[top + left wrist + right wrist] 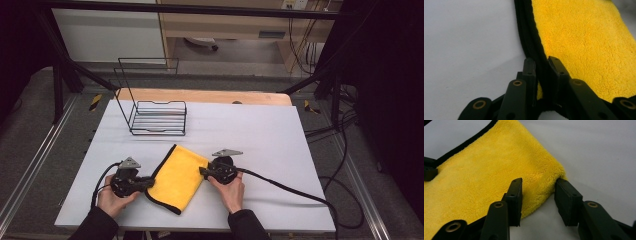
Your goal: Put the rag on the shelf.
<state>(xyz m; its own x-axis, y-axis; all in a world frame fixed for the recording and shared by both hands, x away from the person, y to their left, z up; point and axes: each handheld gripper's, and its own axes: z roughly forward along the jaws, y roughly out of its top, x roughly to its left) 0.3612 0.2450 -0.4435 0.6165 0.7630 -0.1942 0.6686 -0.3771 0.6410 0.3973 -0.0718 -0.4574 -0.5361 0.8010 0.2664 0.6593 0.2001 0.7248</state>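
Flanking the yellow cloth (179, 178): left hand-held gripper (150, 183), right hand-held gripper (202, 171).

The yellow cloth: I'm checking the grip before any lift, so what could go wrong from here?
1. The left tongs pinch just the black-trimmed edge of the yellow cloth; so thin a bite may slip.
2. The right tongs straddle the folded corner with their jaws apart, so a lift now might raise one side and let the fold fall open.
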